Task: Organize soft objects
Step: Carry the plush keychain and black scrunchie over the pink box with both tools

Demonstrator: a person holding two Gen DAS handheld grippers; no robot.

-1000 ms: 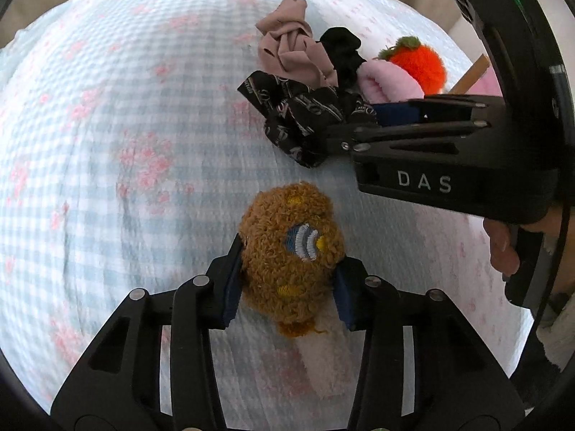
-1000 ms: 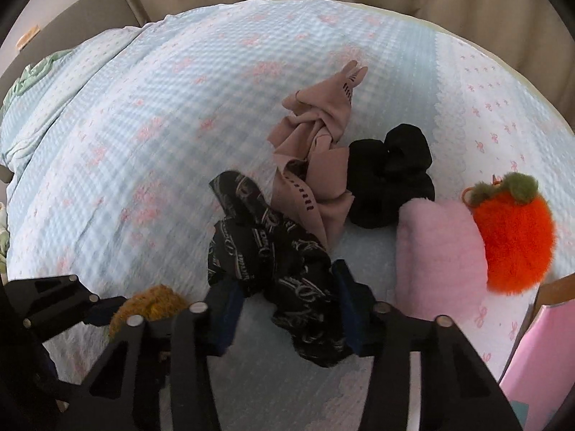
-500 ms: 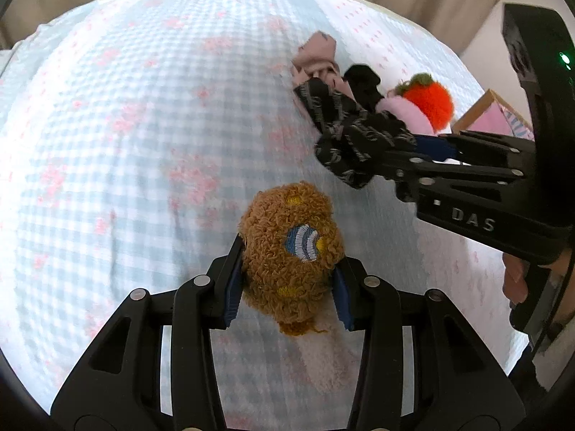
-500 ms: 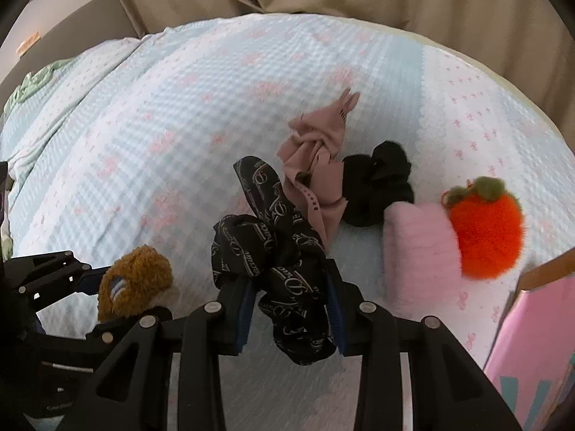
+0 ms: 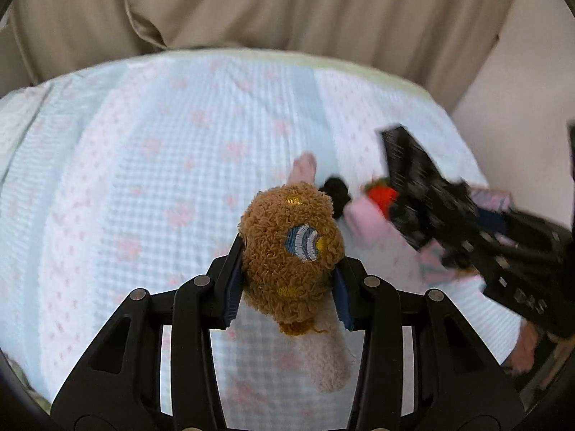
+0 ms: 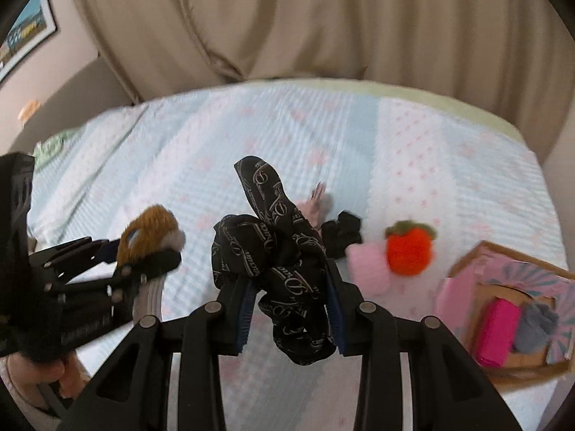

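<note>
My left gripper [image 5: 287, 280] is shut on a brown curly plush toy [image 5: 291, 251] with a blue and white patch, held above the bed; it also shows in the right wrist view [image 6: 147, 230]. My right gripper [image 6: 291, 305] is shut on a black patterned scarf [image 6: 276, 248], lifted off the bed; the scarf appears blurred in the left wrist view [image 5: 420, 194]. On the bed lie a pink fuzzy item [image 6: 366, 265], an orange plush fruit [image 6: 409, 251], a black scrunchie [image 6: 341, 233] and a beige cloth [image 6: 316, 201].
A cardboard box [image 6: 503, 287] with pink patterned sides stands at the bed's right edge, holding a magenta item [image 6: 497, 327] and a grey item [image 6: 535, 327]. Beige curtains [image 6: 287, 18] hang behind the blue checked bedspread [image 5: 143, 179].
Both grippers have risen and tilted up. The right gripper closed on the black scarf and lifted it off the bed, moving right toward the box. The left still holds the brown toy.
</note>
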